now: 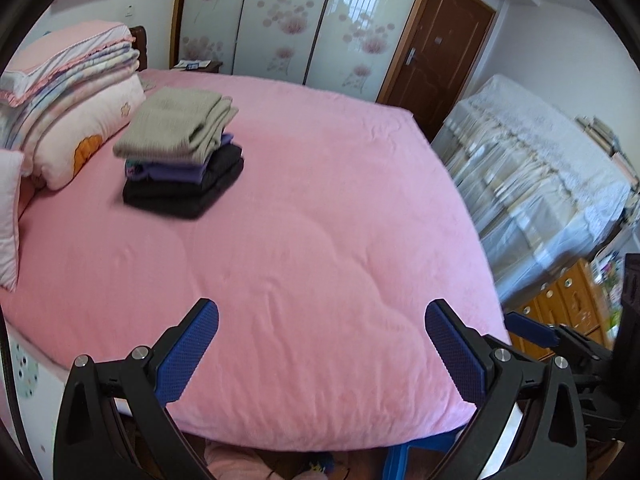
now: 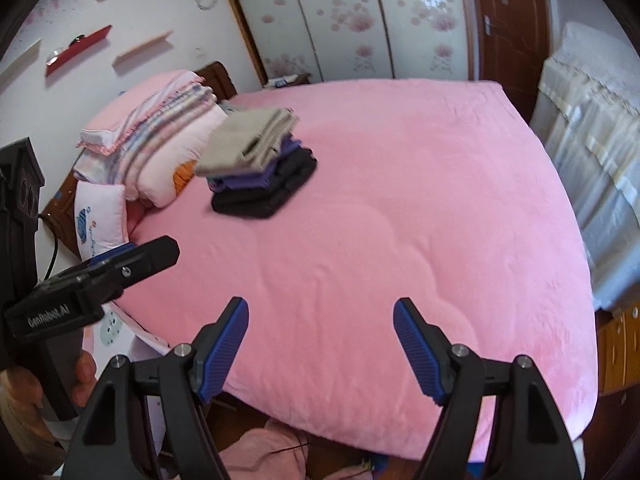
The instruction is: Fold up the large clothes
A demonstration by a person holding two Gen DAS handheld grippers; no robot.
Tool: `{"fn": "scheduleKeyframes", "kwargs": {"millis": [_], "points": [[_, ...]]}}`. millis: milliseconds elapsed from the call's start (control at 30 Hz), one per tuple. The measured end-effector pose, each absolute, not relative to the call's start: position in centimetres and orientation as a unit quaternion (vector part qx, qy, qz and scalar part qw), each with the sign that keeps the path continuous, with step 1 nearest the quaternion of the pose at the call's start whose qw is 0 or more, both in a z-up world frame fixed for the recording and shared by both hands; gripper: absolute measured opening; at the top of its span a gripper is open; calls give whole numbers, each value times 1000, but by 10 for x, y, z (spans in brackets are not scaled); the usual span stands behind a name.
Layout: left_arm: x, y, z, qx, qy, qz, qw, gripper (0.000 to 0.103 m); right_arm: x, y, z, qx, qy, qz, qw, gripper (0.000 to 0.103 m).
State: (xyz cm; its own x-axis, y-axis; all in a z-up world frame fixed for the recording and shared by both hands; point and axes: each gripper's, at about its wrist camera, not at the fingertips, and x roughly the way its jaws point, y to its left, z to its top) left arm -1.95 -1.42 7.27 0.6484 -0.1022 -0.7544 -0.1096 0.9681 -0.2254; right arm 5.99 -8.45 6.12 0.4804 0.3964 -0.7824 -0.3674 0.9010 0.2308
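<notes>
at 10 o'clock from left gripper [image 1: 322, 344], folded clothes stack [image 1: 180, 156] on pink bed [image 1: 340, 220], well apart. right gripper [image 2: 320, 344] farther. both spread, empty. pink garment [image 2: 264, 456] on floor, below both.

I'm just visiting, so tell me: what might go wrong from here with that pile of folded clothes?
The folded stack looks uneven: the beige piece on top overhangs the purple and black ones, so adding more might tip it. Both the left gripper and right gripper are open and empty. Pink cloth on the floor could get overlooked or stepped on.
</notes>
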Motion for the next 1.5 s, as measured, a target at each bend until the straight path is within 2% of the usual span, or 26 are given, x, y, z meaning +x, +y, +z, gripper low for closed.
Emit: {"fn": "scheduleKeyframes", "kwargs": {"millis": [300,700,1500], "points": [[-24,-39,35,-97,455,29,885,103,37,-92,42,6,471,194,861,75],[-26,-62,42,-67,452,58,887,102,34,-104,39,-22,464,158,872,75],[-4,-83,37,-46,471,50,880,102,47,-126,32,-5,475,128,871,75]]}}
